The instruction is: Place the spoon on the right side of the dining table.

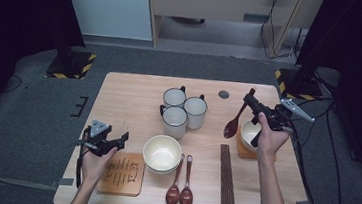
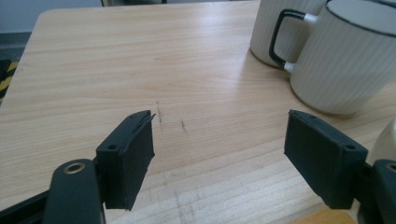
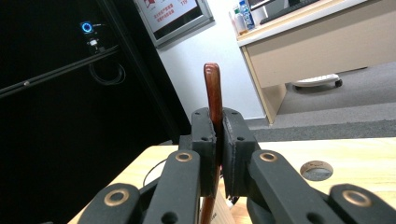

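Left side of the table [image 1: 120,88]: my left hand-held gripper [image 1: 106,142] hangs over the bare wood just above the near-left wooden coaster [image 1: 122,173], jaws standing well apart with nothing between them. In the left gripper view the pads frame bare tabletop, with two ribbed white mugs [image 2: 336,56] ahead and to one side.

Centre: three white mugs [image 1: 183,110] with black handles stand bunched together toward the far half of the table. In front of them a cream bowl [image 1: 162,153] sits just beside the coaster. Two brown wooden spoons [image 1: 180,192] lie side by side just beyond the bowl, bowls of the spoons toward the near edge. A bundle of dark chopsticks [image 1: 227,182] lies lengthwise a little farther along.

Right side: my right hand-held gripper [image 1: 251,101] is clamped on the handle of a third wooden spoon [image 1: 232,124]. The spoon is held off the table, its bowl hanging down and toward the centre, near the rim of a second cream bowl [image 1: 249,133]. That bowl rests on a second coaster [image 1: 242,151], partly hidden by my hand. In the right gripper view the pads are closed tight on the spoon's handle [image 3: 214,93], whose end rises above them.
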The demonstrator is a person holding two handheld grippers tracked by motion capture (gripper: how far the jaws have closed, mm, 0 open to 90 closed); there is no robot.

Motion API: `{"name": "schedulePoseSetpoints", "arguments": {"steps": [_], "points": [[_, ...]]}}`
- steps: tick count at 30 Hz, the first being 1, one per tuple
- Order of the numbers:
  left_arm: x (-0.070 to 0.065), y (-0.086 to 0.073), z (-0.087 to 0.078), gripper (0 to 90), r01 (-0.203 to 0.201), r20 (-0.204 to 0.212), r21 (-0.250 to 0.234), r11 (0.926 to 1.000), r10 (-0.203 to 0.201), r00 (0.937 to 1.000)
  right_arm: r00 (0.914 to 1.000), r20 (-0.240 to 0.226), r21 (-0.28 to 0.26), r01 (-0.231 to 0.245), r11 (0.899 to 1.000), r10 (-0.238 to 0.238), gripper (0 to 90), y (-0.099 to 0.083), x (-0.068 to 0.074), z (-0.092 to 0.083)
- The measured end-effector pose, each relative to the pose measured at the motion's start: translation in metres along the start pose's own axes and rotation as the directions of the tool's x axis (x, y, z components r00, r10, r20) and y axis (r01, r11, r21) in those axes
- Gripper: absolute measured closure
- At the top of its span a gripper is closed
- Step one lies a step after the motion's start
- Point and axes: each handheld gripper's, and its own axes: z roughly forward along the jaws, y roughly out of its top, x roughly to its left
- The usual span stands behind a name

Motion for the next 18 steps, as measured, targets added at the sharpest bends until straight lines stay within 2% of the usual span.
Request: {"name": "schedulePoseSetpoints", "arguments": {"steps": [6,8,15,17,18], "points": [[0.005,-0.006,0.007,23.9,0.008,-0.017,0.027,0.9996,-0.007,0.9998,0.9999,0.014,-0.005,-0.004,1.000,0.004,85.1,0.003,-0.004,-0.001],[0.006,-0.008,0.010,23.7,-0.004,-0.028,0.054,0.9985,0.006,0.9996,0.9998,0.018,-0.008,-0.006,1.000,0.007,85.1,0.005,-0.005,-0.001],[0.005,-0.010,0.018,24.4,-0.028,-0.029,0.088,0.9958,0.030,0.9991,0.9993,0.037,-0.017,-0.003,1.000,0.004,85.1,0.009,-0.010,-0.003],[0.006,-0.013,0.020,24.7,-0.018,-0.027,0.081,0.9966,0.020,0.9994,0.9990,0.045,-0.017,-0.003,1.000,0.004,85.1,0.011,-0.012,-0.003],[0.007,-0.014,0.021,24.9,-0.016,-0.026,0.093,0.9956,0.019,0.9995,0.9988,0.048,-0.018,-0.005,1.000,0.006,85.1,0.011,-0.012,-0.004]]}}
